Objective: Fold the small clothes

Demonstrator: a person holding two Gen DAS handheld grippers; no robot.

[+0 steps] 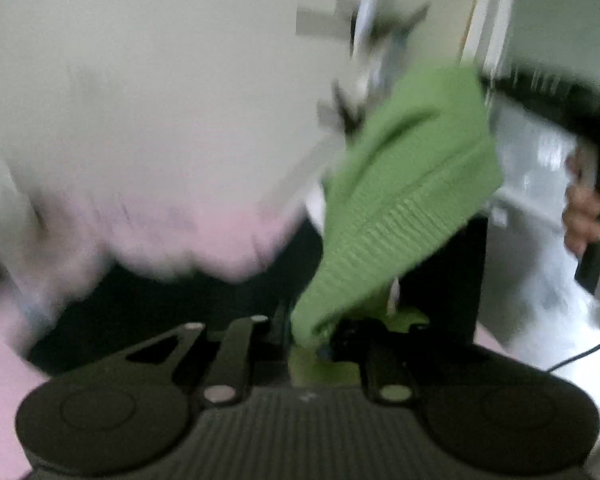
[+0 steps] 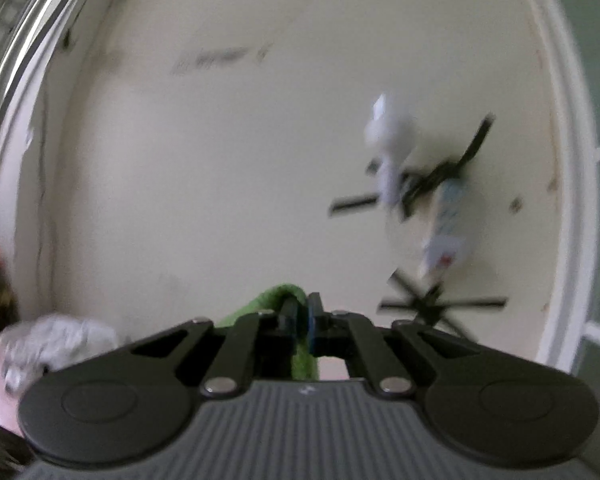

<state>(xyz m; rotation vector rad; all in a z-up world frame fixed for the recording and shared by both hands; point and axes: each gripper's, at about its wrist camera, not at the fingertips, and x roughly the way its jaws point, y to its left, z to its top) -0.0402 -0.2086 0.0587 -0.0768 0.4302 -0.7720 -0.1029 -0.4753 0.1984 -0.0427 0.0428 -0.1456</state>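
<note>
A small green knitted garment [image 1: 400,200] hangs stretched in the air between both grippers, blurred in the left wrist view. My left gripper [image 1: 320,338] is shut on its lower end, with green cloth bunched between the fingers. The garment's upper corner runs up to my right gripper [image 1: 485,80], whose black body is held by a person's hand [image 1: 584,208] at the right edge. In the right wrist view my right gripper [image 2: 302,320] is shut on a fold of the green garment [image 2: 276,300], which drops away below the fingers.
A pale pink cloth [image 1: 172,236] bulges at the left over a dark gap. A crumpled white-grey cloth [image 2: 56,344] lies low at the left. Ahead is a cream wall [image 2: 220,160] with taped-on white items [image 2: 392,152] and a white door frame [image 2: 568,160].
</note>
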